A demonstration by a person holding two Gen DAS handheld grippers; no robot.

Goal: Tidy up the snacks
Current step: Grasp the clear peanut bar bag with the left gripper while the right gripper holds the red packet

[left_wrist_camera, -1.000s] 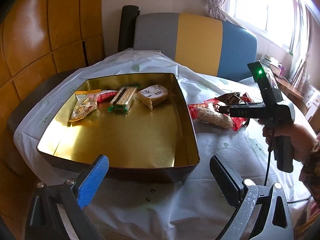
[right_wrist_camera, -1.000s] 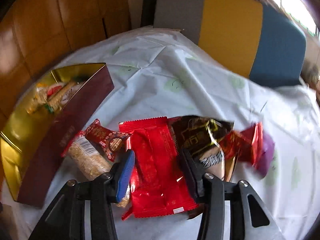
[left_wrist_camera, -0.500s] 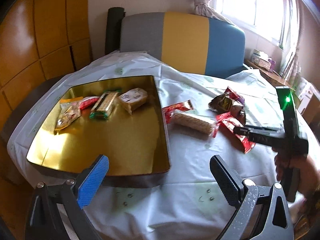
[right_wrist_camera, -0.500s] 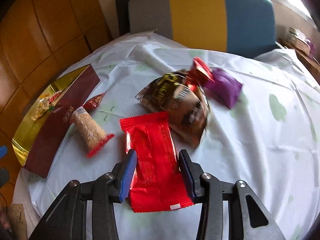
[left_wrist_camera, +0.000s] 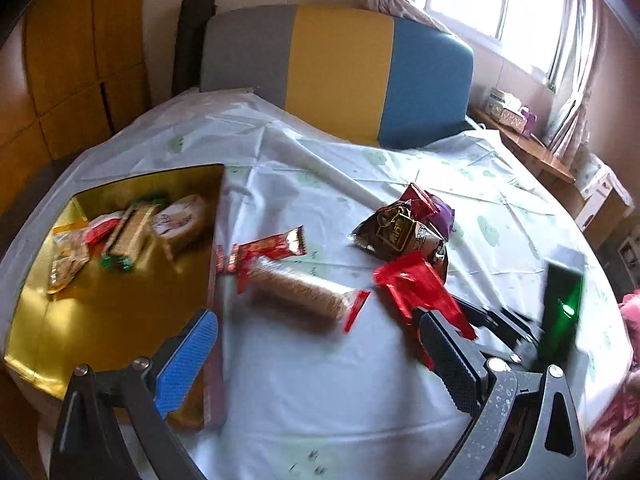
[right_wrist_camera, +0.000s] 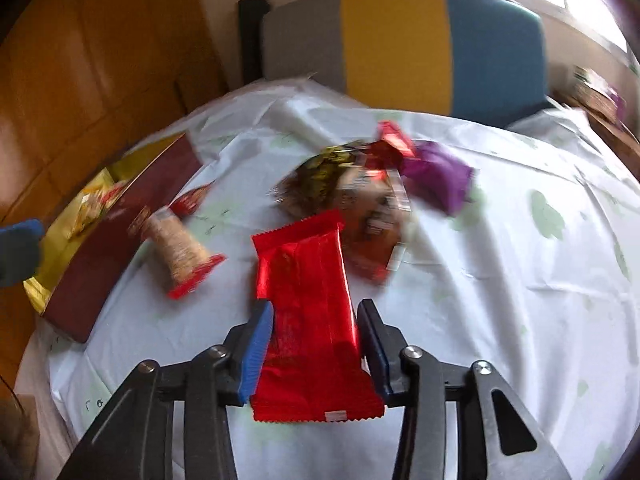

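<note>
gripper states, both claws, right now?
Left claw: open, empty.
Right claw: has just been closing, shut on the red snack packet.

R gripper (right_wrist_camera: pixel 316 344) closing — L (left_wrist_camera: pixel 320 356) agape

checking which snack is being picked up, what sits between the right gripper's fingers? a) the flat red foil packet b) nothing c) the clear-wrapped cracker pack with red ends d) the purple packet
a: in the right wrist view the right gripper has its two fingers on either side of the flat red foil packet, while the purple packet and the cracker pack lie apart on the tablecloth.
</note>
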